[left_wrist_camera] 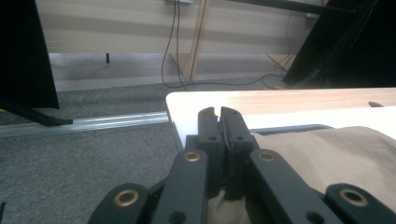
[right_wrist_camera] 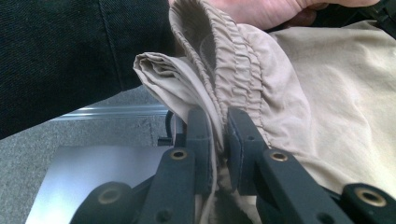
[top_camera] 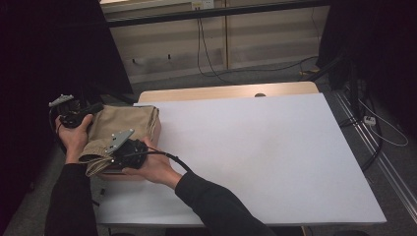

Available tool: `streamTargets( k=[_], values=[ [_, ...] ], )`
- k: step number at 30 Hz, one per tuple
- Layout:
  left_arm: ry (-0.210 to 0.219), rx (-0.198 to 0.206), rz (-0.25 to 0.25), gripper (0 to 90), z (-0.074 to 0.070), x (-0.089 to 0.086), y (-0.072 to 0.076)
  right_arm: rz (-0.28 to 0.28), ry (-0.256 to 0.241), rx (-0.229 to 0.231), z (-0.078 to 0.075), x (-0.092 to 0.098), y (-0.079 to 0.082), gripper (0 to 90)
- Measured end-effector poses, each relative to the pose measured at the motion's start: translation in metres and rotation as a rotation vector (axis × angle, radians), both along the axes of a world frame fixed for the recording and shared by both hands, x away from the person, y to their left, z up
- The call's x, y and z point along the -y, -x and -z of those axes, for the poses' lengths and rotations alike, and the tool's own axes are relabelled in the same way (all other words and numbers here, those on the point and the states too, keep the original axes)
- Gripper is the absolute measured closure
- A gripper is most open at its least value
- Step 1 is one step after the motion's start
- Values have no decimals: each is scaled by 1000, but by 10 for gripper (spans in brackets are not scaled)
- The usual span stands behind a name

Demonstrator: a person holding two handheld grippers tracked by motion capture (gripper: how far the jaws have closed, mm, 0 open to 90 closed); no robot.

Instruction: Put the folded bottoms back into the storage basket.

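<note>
Folded tan garment (top_camera: 125, 127) with a gathered, perhaps elastic, band lies at the table's (top_camera: 255, 147) near-left corner.

The folded cloth (top_camera: 125, 129) lies at the table's (top_camera: 255, 152) left edge, left of frame centre. The left gripper (top_camera: 93, 108) sits at its upper left, the right gripper (top_camera: 115, 156) at its lower edge.

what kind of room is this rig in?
Probably a lab or recording workspace, not a home: a table under a plain white sheet, grey carpet with loose cables, and black curtains at both sides. Both claws are shut on a folded beige garment.
</note>
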State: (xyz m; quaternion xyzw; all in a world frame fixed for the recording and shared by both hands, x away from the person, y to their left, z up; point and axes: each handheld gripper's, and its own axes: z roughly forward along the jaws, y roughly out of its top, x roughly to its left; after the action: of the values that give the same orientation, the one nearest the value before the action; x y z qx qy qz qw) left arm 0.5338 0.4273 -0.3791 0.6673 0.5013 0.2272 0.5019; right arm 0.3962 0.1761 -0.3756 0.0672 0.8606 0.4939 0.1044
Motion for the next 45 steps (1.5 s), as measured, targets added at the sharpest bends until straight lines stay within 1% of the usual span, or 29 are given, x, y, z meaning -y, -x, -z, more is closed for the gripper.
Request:
streamTargets(
  k=[1, 4, 6, 7, 8, 10, 11, 13, 14, 16, 21, 22, 26, 27, 28, 30, 33, 35, 36, 38, 41, 42, 45],
  values=[
    [-1, 1, 9, 883, 1, 0, -1, 2, 1, -1, 0, 0, 0, 803],
    [3, 3, 3, 883, 2, 0, -3, 6, -1, -6, 2, -1, -2, 802],
    [-5, -2, 4, 883, 3, -1, -2, 5, -3, -10, 3, -1, -3, 803],
    [2, -3, 1, 883, 3, -1, -3, 5, -3, -10, 3, -1, -3, 803],
    [-9, -7, 3, 883, 4, -1, -3, 4, -4, -11, 3, -1, -3, 803],
    [-17, -8, -4, 883, 5, -2, -3, 5, -4, -13, 4, -2, -3, 803],
    [-10, -12, -7, 883, 5, -2, -4, 4, -5, -14, 4, -2, -3, 803],
    [-11, -16, -6, 882, 6, -2, -5, 6, -9, -20, 6, -3, -4, 803],
    [-23, -22, 1, 883, 6, -2, -5, 6, -9, -20, 6, -3, -4, 802],
    [-15, -17, 0, 883, 7, -1, -7, 4, -11, -26, 7, -2, -5, 802],
    [-20, -27, 0, 883, 9, 0, -11, 8, -12, -36, 9, -3, -8, 802],
    [-30, -30, 2, 883, 9, -1, -11, 8, -12, -36, 10, -3, -9, 801],
    [-31, -33, 10, 882, 9, -1, -12, 11, -15, -39, 14, -4, -10, 802],
    [-7, -32, 7, 882, 9, -1, -12, 11, -15, -39, 14, -4, -10, 802],
    [3, -25, 20, 882, 8, -1, -12, 14, -16, -44, 14, -5, -10, 802],
    [-15, -21, 19, 882, 6, 1, -12, 10, -16, -46, 15, -4, -12, 802],
    [-5, -24, 15, 882, 6, 0, -15, 15, -19, -46, 16, -5, -12, 800],
    [-18, -33, 20, 882, 6, -1, -16, 21, -18, -51, 17, -6, -13, 798],
    [-6, -31, 17, 881, 6, -1, -17, 21, -14, -52, 17, -6, -13, 797],
    [-20, -33, 17, 881, 6, 0, -17, 22, -8, -57, 19, -7, -14, 795],
    [-11, -38, 18, 881, 7, 0, -19, 26, -7, -66, 21, -7, -16, 794],
    [-16, -39, 19, 881, 7, 0, -19, 32, -10, -70, 21, -7, -17, 794],
    [-4, -45, 23, 881, 8, -1, -19, 44, -7, -75, 24, -10, -18, 792]
  ],
)
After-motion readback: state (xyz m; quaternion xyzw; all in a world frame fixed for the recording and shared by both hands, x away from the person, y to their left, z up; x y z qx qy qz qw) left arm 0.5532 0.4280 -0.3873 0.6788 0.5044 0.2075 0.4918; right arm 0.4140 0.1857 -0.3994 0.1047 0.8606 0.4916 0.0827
